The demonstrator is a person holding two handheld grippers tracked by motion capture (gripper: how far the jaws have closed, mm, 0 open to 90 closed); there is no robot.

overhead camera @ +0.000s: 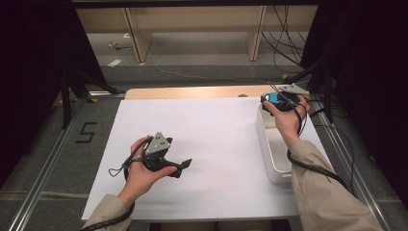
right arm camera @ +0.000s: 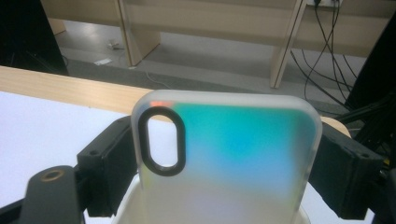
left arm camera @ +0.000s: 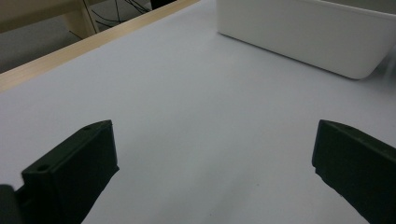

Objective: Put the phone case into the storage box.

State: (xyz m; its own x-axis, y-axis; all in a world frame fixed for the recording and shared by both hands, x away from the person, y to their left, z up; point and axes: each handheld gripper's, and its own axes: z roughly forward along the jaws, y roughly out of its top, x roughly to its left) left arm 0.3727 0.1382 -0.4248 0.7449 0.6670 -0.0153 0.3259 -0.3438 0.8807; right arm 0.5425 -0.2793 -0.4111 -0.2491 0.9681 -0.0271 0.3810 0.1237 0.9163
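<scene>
A translucent phone case (right arm camera: 233, 154) with a teal-blue sheen and an oval camera cut-out stands upright between the black jaws of my right gripper (right arm camera: 226, 168), which press on its two long edges. In the high view this right gripper (overhead camera: 278, 99) holds the blue phone case (overhead camera: 273, 97) over the far end of a white bin (overhead camera: 269, 159) at the table's right side. My left gripper (overhead camera: 182, 166) rests in the hand low over the white sheet (overhead camera: 211, 139), pointing right. Its jaws stand wide apart around my left gripper's (left arm camera: 215, 163) bare gap.
The white bin (left arm camera: 303, 37) lies ahead of the left gripper. A wooden table edge (overhead camera: 192, 92) runs along the far side of the sheet. Beyond it are wooden shelf legs (overhead camera: 137, 43), floor cables (overhead camera: 284, 43) and dark stands at both sides.
</scene>
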